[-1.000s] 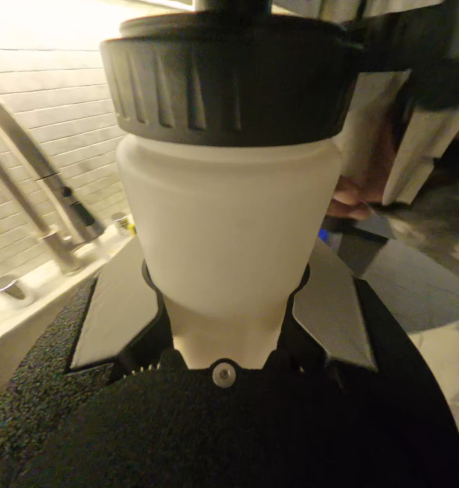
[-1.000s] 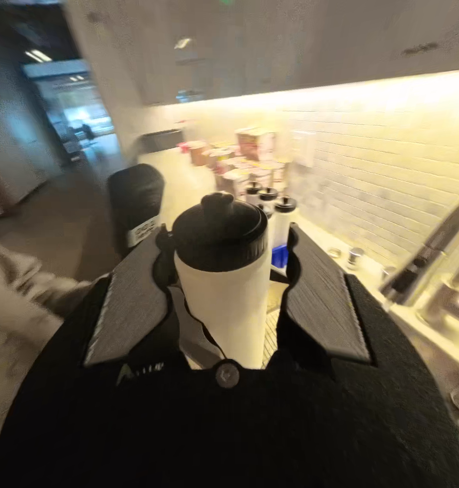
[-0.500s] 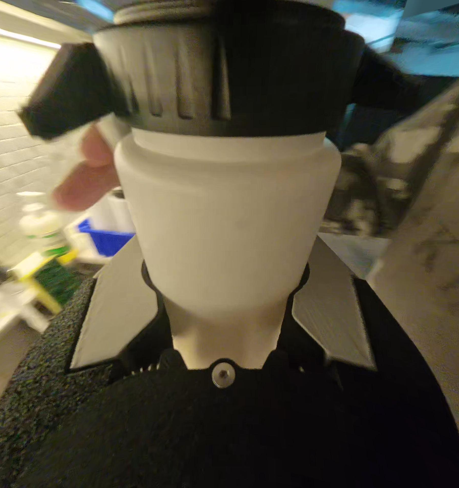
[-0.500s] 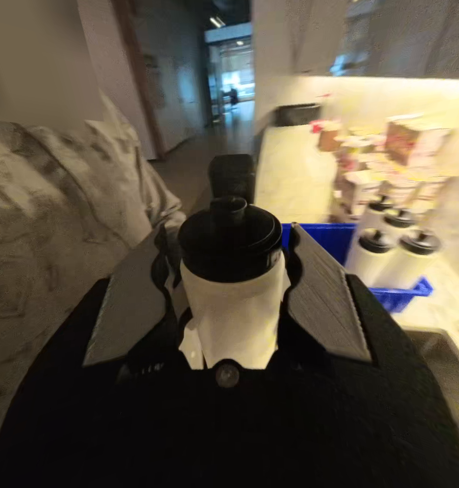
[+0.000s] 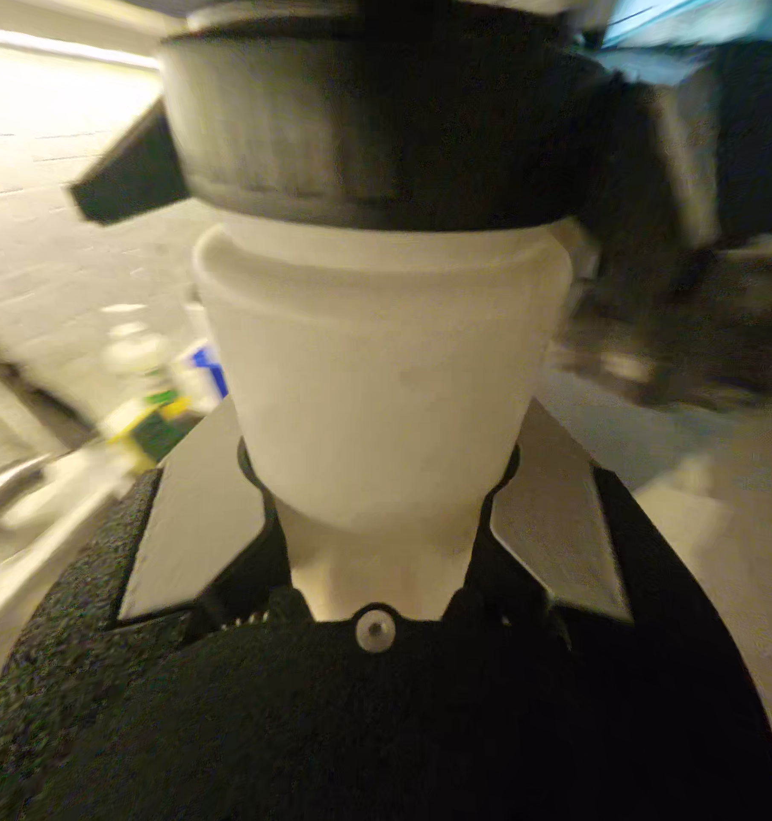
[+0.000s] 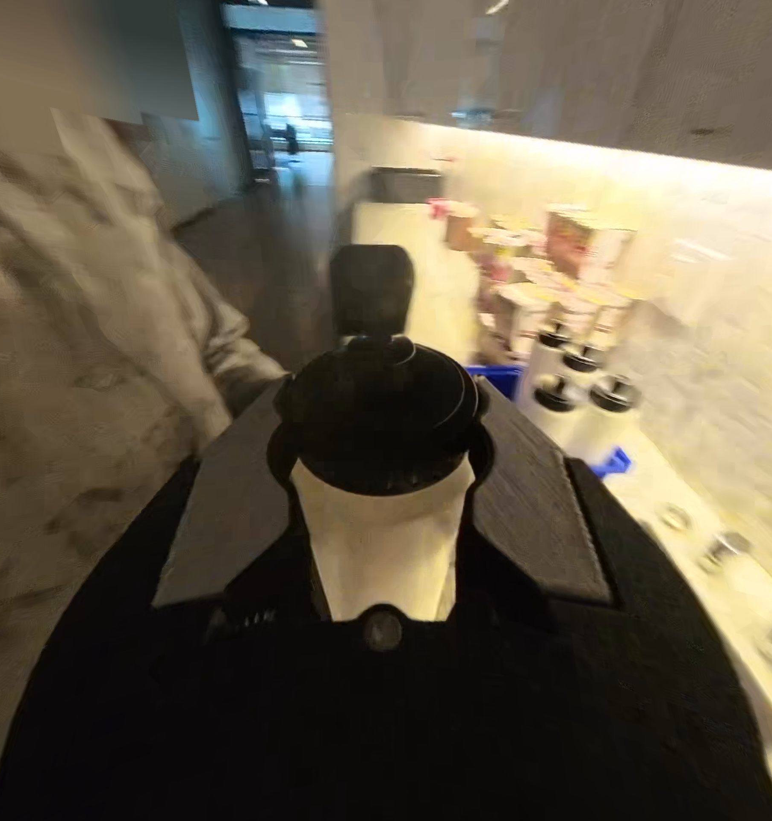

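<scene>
Both grippers hold one white plastic bottle (image 5: 375,377) with a black ribbed cap (image 5: 375,133). My left gripper (image 5: 380,408) is shut on the bottle's body just below its shoulder. My right gripper (image 6: 375,400) is shut on the black cap (image 6: 375,422), which sits in the notches of its fingers (image 6: 531,488); the white body (image 6: 384,542) shows below. In the left wrist view the right gripper's black fingers (image 5: 126,177) stick out on both sides of the blurred cap, and a white neck band shows under it. The left gripper's body (image 6: 371,293) shows behind the cap.
A blue bin (image 6: 615,462) with several white black-capped bottles (image 6: 570,382) stands on the pale counter (image 6: 642,502), with stacked cups and boxes (image 6: 553,266) behind. A person's pale sleeve (image 6: 86,355) is close on the left. A yellow-green sponge (image 5: 153,426) lies by the tiled wall.
Both views have swung away from the tap toward the counter's far end. The right gripper's fingers now flank the cap in the left wrist view. The cap is blurred, with a neck band showing beneath it.
</scene>
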`<state>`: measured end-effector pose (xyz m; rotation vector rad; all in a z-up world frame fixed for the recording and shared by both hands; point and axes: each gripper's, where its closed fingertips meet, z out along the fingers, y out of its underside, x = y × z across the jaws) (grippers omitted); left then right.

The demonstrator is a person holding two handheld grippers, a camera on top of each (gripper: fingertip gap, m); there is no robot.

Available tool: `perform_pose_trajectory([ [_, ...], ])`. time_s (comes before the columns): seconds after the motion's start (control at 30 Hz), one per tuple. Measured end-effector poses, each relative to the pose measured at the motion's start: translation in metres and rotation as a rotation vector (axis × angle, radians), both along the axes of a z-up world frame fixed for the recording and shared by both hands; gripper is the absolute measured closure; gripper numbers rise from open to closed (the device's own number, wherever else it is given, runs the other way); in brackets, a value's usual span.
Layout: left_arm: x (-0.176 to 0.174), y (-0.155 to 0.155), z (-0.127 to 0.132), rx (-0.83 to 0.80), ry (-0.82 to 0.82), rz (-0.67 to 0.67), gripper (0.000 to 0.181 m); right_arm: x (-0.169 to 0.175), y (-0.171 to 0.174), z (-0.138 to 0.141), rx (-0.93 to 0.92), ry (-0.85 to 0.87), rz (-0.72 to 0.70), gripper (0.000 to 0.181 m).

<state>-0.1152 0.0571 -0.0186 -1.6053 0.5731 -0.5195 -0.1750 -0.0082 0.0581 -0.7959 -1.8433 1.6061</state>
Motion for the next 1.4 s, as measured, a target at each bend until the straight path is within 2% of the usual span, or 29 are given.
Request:
perform_pose_trajectory([
  [0.03, 0.015, -0.014, 0.004, 0.000, -0.030, -0.135, 0.077, 0.012, -0.012, 0.003, -0.016, -0.021, 0.178, 0.104],
  [0.1, 0.038, -0.042, 0.013, -0.034, -0.099, -0.380, 0.077, 0.031, -0.028, 0.010, -0.051, -0.104, 0.446, 0.104],
  [0.3, 0.069, -0.107, 0.046, -0.142, -0.274, -0.947, 0.077, 0.076, -0.056, 0.045, -0.129, -0.214, 0.995, 0.104],
  [0.37, 0.077, -0.111, 0.046, -0.172, -0.287, -1.025, 0.077, 0.091, -0.054, 0.082, -0.261, -0.147, 1.146, 0.104],
  [0.4, 0.080, -0.113, 0.045, -0.175, -0.284, -1.052, 0.077, 0.089, -0.054, 0.089, -0.246, -0.099, 1.131, 0.103],
  [0.47, 0.082, -0.102, 0.046, -0.156, -0.283, -0.999, 0.077, 0.079, -0.051, 0.100, -0.228, -0.009, 1.022, 0.104],
  [0.53, 0.076, -0.077, 0.044, -0.102, -0.276, -0.837, 0.077, 0.068, -0.036, 0.108, -0.242, 0.073, 0.844, 0.103],
  [0.57, 0.069, -0.063, 0.042, -0.088, -0.276, -0.746, 0.077, 0.063, -0.026, 0.107, -0.243, 0.106, 0.738, 0.103],
  [0.63, 0.050, -0.033, 0.031, -0.054, -0.245, -0.511, 0.077, 0.043, 0.003, 0.094, -0.251, 0.134, 0.440, 0.103],
  [0.73, 0.008, 0.006, 0.004, -0.039, -0.179, -0.143, 0.075, 0.025, 0.065, 0.049, -0.279, 0.132, -0.039, 0.103],
  [0.8, -0.023, 0.022, -0.018, -0.055, -0.151, 0.070, 0.075, 0.030, 0.106, 0.007, -0.290, 0.094, -0.324, 0.103],
  [0.97, -0.086, 0.049, -0.094, -0.171, -0.075, 0.439, 0.075, 0.088, 0.178, -0.092, -0.283, -0.023, -0.871, 0.103],
  [1.07, -0.107, 0.068, -0.151, -0.252, 0.012, 0.551, 0.075, 0.133, 0.200, -0.126, -0.277, -0.084, -1.067, 0.102],
  [1.2, -0.119, 0.101, -0.217, -0.331, 0.065, 0.584, 0.075, 0.176, 0.215, -0.139, -0.274, -0.146, -1.157, 0.103],
  [1.3, -0.125, 0.132, -0.250, -0.355, 0.074, 0.596, 0.074, 0.194, 0.226, -0.139, -0.201, -0.190, -1.186, 0.103],
  [1.4, -0.129, 0.169, -0.266, -0.337, 0.064, 0.609, 0.076, 0.202, 0.236, -0.137, -0.157, -0.227, -1.192, 0.102],
])
